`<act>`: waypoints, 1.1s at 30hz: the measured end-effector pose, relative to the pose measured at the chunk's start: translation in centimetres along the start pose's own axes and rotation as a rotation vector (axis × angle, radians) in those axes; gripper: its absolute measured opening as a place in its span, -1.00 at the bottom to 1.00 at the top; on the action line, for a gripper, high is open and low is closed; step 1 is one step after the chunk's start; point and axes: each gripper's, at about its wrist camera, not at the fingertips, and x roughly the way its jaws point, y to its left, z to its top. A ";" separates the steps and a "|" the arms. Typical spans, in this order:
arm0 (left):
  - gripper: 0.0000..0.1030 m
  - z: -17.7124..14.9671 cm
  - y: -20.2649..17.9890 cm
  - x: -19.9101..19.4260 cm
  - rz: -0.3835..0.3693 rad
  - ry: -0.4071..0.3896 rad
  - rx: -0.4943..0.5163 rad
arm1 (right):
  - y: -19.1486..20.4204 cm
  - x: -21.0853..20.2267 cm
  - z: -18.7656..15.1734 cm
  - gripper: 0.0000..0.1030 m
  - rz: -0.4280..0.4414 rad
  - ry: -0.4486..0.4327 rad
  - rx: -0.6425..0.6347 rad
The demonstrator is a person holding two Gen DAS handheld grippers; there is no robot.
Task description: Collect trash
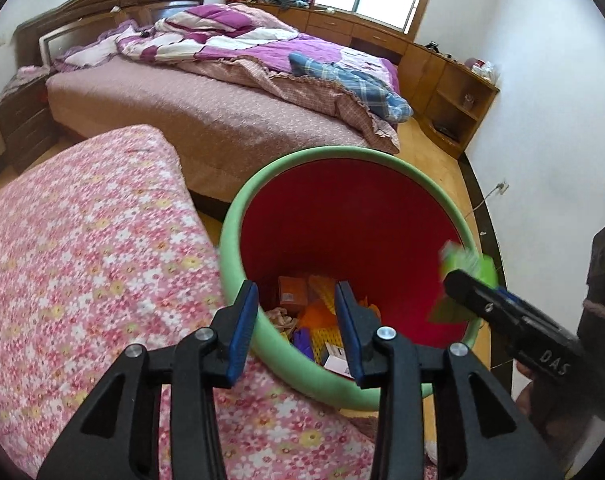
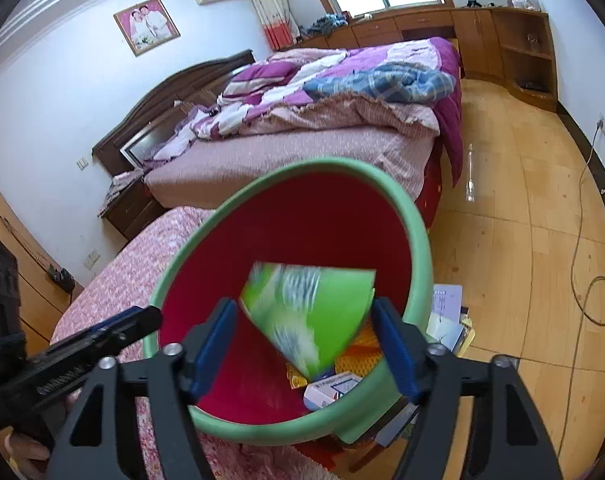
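Note:
A red bin with a green rim [image 1: 230, 248] [image 2: 422, 248] stands beside a floral-covered surface. At its bottom lie small boxes [image 1: 292, 290] [image 2: 330, 390] and orange and purple scraps. My left gripper [image 1: 296, 304] hangs open over the bin's near rim with nothing between its blue pads. My right gripper [image 2: 304, 312] is over the bin's other side, jaws wide. A green packet [image 2: 310, 312] [image 1: 470, 264] is between them, motion-blurred and tilted, with its corners near the pads and no firm grip showing. Each gripper shows in the other's view, right [image 1: 458, 280] and left [image 2: 150, 316].
A pink floral cover [image 1: 82, 260] lies left of the bin. Behind is a bed [image 1: 222, 112] with a purple quilt. Papers [image 2: 446, 308] lie on the wooden floor by the bin, with a cable [image 2: 582, 240] and a clear tube [image 2: 469, 176] farther off. Wooden cabinets [image 1: 442, 72] line the far wall.

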 end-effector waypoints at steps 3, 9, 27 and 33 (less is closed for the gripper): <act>-0.23 -0.1 0.5 -0.7 0.009 0.000 -0.018 | 0.5 0.0 -0.3 0.60 0.001 0.001 -0.016; -0.23 -0.8 1.4 -2.7 0.037 -0.006 -0.051 | 2.0 -1.6 -0.6 0.61 0.022 -0.027 -0.042; -0.23 -4.5 4.7 -13.3 0.117 -0.110 -0.126 | 10.6 -7.8 -3.7 0.95 0.119 -0.097 -0.148; -0.13 -6.7 6.1 -17.4 0.175 -0.157 -0.157 | 14.4 -9.7 -5.8 1.00 0.149 -0.113 -0.221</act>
